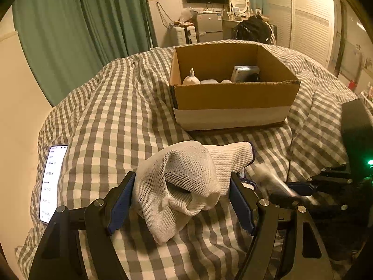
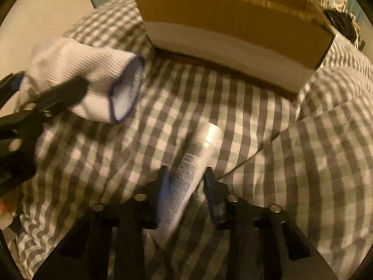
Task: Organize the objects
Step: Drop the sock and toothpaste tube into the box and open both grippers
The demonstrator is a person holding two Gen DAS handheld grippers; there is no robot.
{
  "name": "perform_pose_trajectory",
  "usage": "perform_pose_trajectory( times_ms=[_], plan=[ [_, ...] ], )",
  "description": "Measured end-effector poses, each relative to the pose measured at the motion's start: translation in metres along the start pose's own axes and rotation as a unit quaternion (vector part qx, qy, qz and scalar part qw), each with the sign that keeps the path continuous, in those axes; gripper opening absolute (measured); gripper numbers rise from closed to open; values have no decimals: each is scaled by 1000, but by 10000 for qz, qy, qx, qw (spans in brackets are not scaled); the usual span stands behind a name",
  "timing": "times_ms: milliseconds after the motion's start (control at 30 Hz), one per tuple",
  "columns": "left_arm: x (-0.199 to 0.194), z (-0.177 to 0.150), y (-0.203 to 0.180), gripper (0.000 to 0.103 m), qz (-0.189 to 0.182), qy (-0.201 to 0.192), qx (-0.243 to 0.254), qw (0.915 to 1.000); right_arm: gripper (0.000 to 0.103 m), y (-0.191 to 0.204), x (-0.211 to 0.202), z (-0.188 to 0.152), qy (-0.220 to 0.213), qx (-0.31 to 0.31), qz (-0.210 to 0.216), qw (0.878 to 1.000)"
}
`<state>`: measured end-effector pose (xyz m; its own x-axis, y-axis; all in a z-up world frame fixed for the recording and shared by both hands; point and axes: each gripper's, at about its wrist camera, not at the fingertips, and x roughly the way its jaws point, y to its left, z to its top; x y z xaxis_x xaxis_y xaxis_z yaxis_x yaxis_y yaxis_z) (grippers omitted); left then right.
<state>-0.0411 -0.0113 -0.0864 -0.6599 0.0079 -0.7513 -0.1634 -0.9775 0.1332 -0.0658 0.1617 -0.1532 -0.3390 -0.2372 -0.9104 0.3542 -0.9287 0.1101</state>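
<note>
Two grippers: my left gripper (image 1: 181,200) clamps one white sock (image 1: 186,182) at lower centre; only the right view shows my right gripper (image 2: 185,186) clamped on one tube (image 2: 193,168). One cardboard box (image 1: 233,98) sits above, upper centre.

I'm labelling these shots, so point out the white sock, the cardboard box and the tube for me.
white sock (image 1: 186,182), left wrist view, on its mesh middle.
cardboard box (image 1: 233,98), left wrist view, on its brown front wall.
tube (image 2: 198,158), right wrist view, on its printed body.
</note>
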Motion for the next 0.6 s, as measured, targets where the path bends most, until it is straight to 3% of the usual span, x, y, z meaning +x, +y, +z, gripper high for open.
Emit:
perform_pose_trajectory(
  times_ms=[400,600],
  plan=[
    [-44,11,1,78,-22,-367,-5,9993,17,9,-81,-8,-948,-149,-140,9953],
    [-59,36,4,78,-190,-584,-64,9981,17,16,-131,7,-1522,-256,-324,9875]
  ],
)
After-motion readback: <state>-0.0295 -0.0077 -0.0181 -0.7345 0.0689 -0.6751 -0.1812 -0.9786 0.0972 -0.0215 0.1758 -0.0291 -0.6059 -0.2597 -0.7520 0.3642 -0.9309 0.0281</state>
